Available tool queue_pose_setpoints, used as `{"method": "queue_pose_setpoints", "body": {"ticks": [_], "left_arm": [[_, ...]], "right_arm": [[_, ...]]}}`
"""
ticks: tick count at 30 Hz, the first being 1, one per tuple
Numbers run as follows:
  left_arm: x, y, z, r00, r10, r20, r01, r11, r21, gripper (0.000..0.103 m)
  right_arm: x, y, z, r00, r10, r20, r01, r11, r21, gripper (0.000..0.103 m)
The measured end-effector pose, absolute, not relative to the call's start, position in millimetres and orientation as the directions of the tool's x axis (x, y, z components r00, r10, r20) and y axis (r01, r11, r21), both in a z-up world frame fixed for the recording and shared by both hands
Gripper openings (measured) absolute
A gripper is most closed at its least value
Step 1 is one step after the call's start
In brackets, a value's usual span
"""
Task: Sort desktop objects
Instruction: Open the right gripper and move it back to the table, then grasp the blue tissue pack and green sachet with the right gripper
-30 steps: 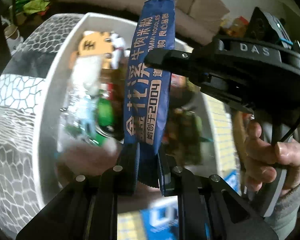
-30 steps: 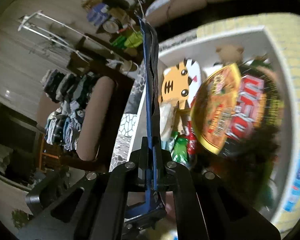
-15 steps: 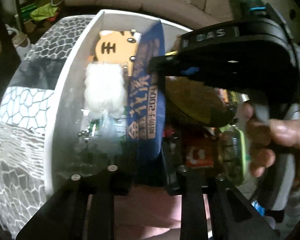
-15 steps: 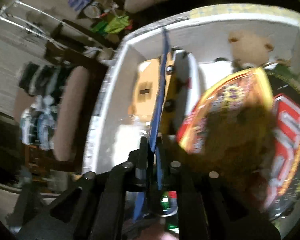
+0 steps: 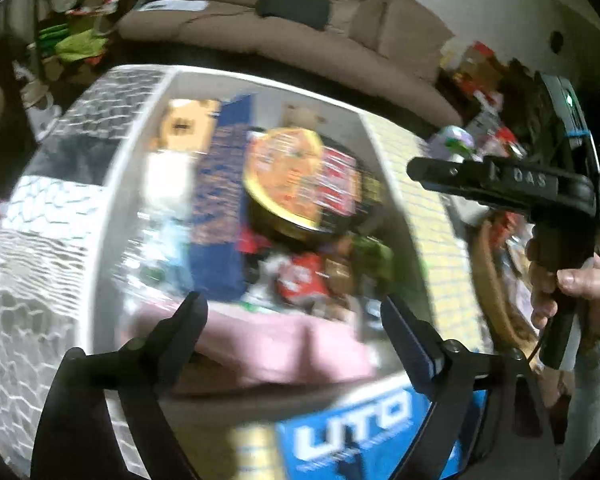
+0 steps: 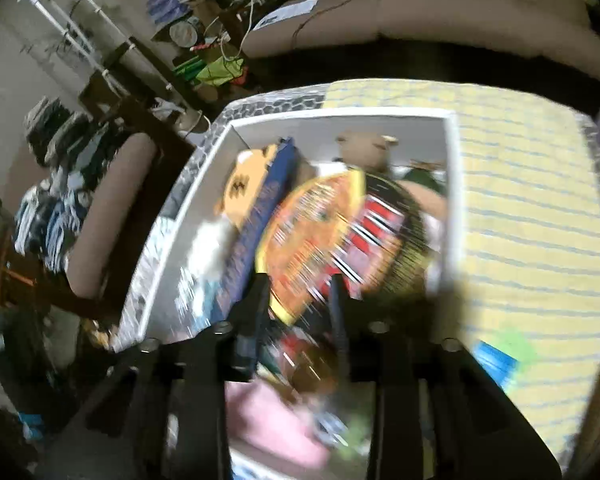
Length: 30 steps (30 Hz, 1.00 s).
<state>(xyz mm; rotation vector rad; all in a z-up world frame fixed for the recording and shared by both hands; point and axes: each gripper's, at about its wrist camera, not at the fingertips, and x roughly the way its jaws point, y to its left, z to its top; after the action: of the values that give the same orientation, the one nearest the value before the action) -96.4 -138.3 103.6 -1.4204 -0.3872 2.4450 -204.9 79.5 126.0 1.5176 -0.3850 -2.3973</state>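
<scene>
Clutter fills the white bin point(image 5: 120, 184), where the blue noodle packet point(image 5: 216, 216) lies left of a round noodle bowl point(image 5: 296, 184), near a tiger plush point(image 5: 184, 128), released as both left gripper point(image 5: 292, 320) and right gripper point(image 6: 296, 292) jaws have just been opening, empty.

1. A brown sofa point(image 5: 300, 36) runs across the room well beyond the jaws.
2. A dark cushion point(image 5: 292, 4) lies on the sofa.
3. A white drying rack point(image 6: 72, 28) stands far to the upper left of the jaws.
4. Folded clothes point(image 6: 56, 200) are piled on a chair to the jaws' left.
</scene>
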Motion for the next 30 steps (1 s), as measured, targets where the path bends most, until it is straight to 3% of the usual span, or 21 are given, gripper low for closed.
{"method": "queue_pose_setpoints", "body": {"ticks": [7, 13, 18, 20, 21, 22, 24, 30], "left_arm": [[-77.1, -45.1, 98.2, -0.381, 0.458, -0.803, -0.244, -0.888, -0.391, 0.091], [-80.2, 17.8, 92.5, -0.305, 0.521, -0.797, -0.311, -0.846, -0.434, 0.091], [-99.0, 53.9, 80.6, -0.25, 0.609, -0.753, -0.287, -0.789, -0.543, 0.088], [-106.3, 67.4, 73.9, -0.244, 0.64, -0.729, -0.269, -0.767, -0.583, 0.084], [-108.6, 72.1, 70.4, -0.242, 0.649, -0.721, -0.261, -0.759, -0.596, 0.078], [-111.2, 77.9, 65.2, -0.243, 0.652, -0.718, -0.246, -0.758, -0.604, 0.064], [-117.8, 89.8, 53.4, -0.244, 0.637, -0.732, -0.221, -0.771, -0.597, 0.054], [-132.6, 108.3, 19.3, -0.231, 0.607, -0.76, -0.151, -0.794, -0.589, 0.051]], "right_arm": [[-129.0, 177.7, 127.5, -0.413, -0.279, -0.867, -0.017, -0.949, 0.314, 0.041], [-100.0, 248.5, 63.7, -0.372, -0.299, -0.879, -0.178, -0.906, 0.384, 0.042], [-95.9, 288.3, 7.8, -0.359, -0.363, -0.86, -0.257, -0.847, 0.465, 0.042], [-102.2, 300.7, -6.2, -0.371, -0.383, -0.846, -0.273, -0.826, 0.493, 0.041], [-106.5, 305.6, -10.6, -0.379, -0.392, -0.838, -0.273, -0.818, 0.506, 0.041], [-111.1, 308.9, -13.9, -0.386, -0.398, -0.832, -0.27, -0.813, 0.515, 0.04], [-120.4, 316.0, -20.5, -0.409, -0.407, -0.817, -0.258, -0.807, 0.531, 0.039], [-139.0, 318.9, -41.1, -0.44, -0.465, -0.768, -0.213, -0.777, 0.593, 0.033]]}}
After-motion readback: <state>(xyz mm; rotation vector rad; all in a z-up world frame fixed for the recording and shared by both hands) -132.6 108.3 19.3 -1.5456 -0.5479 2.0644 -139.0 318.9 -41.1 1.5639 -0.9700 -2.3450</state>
